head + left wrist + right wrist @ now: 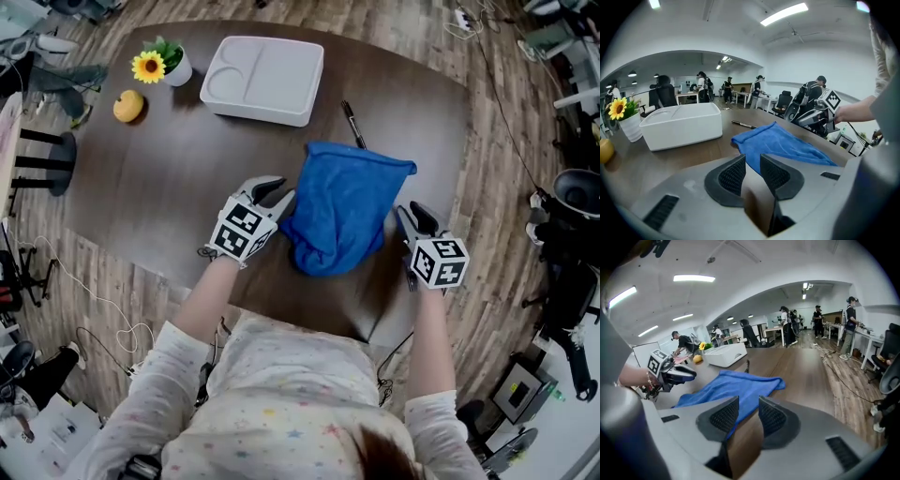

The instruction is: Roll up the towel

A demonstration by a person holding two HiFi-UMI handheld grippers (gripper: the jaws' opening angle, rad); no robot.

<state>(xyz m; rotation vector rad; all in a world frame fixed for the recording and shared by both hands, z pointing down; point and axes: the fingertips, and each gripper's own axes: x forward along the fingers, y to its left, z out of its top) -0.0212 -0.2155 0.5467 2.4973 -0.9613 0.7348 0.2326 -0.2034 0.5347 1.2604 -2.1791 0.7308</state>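
Observation:
A blue towel [342,202] lies on the dark wooden table [141,197], bunched and doubled over at its near end. My left gripper [277,194] sits at the towel's left edge, jaws apart with only bare table between them [752,161]. On the towel's right side my right gripper [409,217] is also open, nothing between its pads [747,404]. The left gripper view shows the towel [783,143] just beyond the jaws and the right gripper [813,115] past it. In the right gripper view the towel [731,385] lies ahead, with the left gripper [677,373] across it.
A white divided tray [262,80] stands at the back of the table, with a black pen [352,124] to its right. A potted sunflower [164,66] and a yellow fruit [128,106] sit at the far left. The table's near edge is close to my body.

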